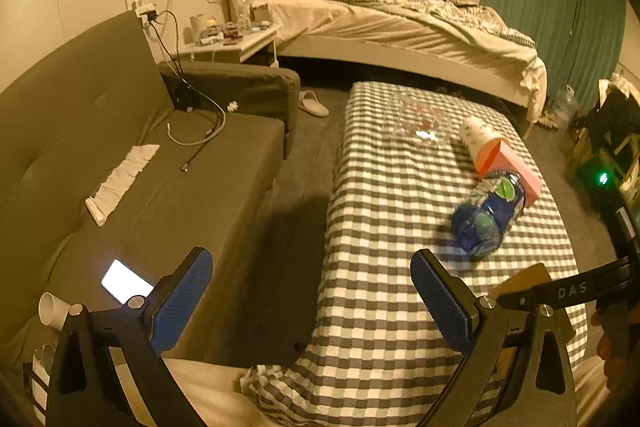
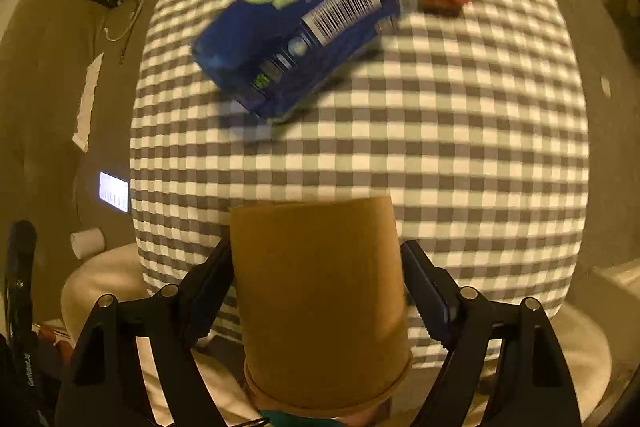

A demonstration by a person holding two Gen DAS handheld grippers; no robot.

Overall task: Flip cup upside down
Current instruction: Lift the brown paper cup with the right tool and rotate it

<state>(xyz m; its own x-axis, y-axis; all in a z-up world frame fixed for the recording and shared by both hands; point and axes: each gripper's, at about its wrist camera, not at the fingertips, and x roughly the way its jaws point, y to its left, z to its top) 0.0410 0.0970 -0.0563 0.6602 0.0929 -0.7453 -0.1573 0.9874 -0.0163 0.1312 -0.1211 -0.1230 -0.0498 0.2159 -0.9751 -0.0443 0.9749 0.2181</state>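
While the right gripper [image 2: 316, 283] clamps the brown paper cup [image 2: 320, 303] mid-wall at 6 o'clock, rim toward the camera, the cup seems light, thin and crushable. Grip gently. The left gripper [image 1: 312, 299] hangs wide open, empty.

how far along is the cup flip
Picked up: the right gripper is shut on the brown cup, lifted over the checked table. In hand: the turn; the rim faces the camera, the base points away. Left: setting it rim-down on the table and letting go. The left gripper is open, holding nothing.
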